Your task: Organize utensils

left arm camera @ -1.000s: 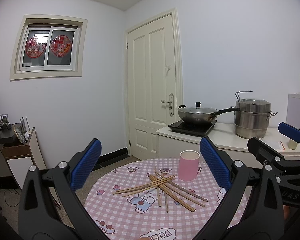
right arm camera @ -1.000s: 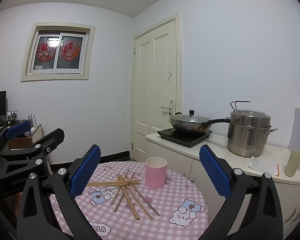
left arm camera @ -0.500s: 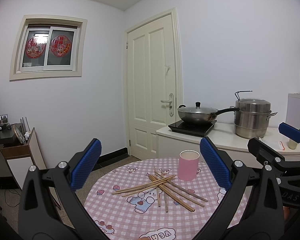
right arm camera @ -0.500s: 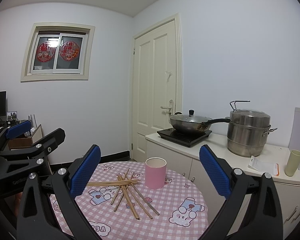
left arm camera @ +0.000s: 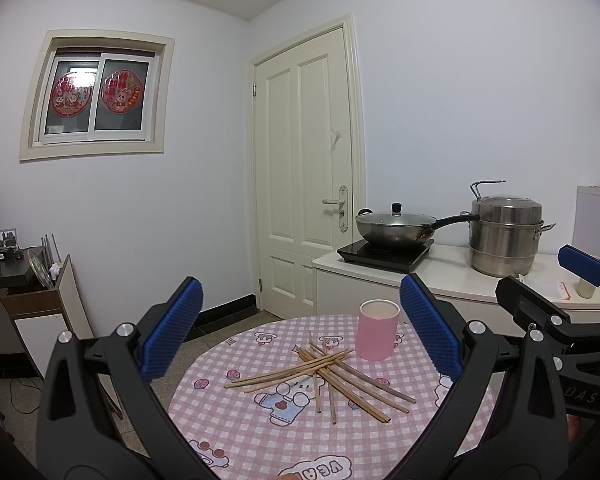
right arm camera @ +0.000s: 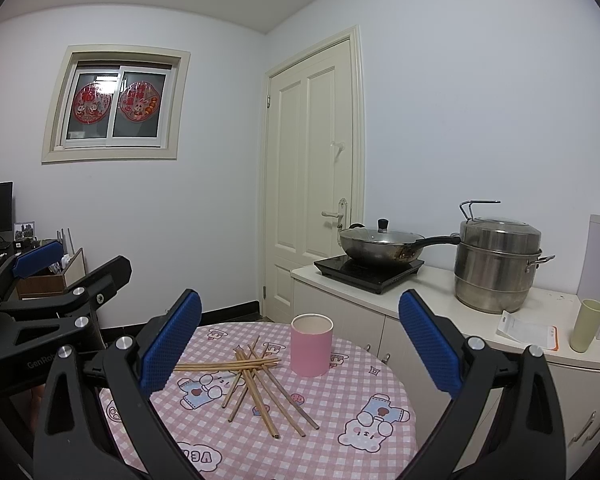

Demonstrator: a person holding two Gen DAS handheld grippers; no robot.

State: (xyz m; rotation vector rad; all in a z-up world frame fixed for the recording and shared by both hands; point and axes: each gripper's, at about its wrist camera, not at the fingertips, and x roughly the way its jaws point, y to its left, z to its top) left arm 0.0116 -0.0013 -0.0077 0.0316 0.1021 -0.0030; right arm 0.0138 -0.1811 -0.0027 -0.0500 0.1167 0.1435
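Several wooden chopsticks [left arm camera: 324,372] lie crossed in a loose pile on the round table with a pink checked cloth [left arm camera: 228,424]. A pink cup [left arm camera: 377,335] stands upright just behind the pile, to its right. The pile [right arm camera: 256,380] and the cup [right arm camera: 311,345] also show in the right wrist view. My left gripper [left arm camera: 300,328] is open and empty, held above the near side of the table. My right gripper [right arm camera: 300,332] is open and empty, to the right of the left one, at about the same height.
A white counter [left arm camera: 440,276] behind the table holds an induction hob with a lidded wok [left arm camera: 396,228], a steel steamer pot [left arm camera: 504,236] and a pale green cup [right arm camera: 587,324]. A closed door [left arm camera: 308,168] is behind. A desk and shelf [left arm camera: 36,296] stand at the left.
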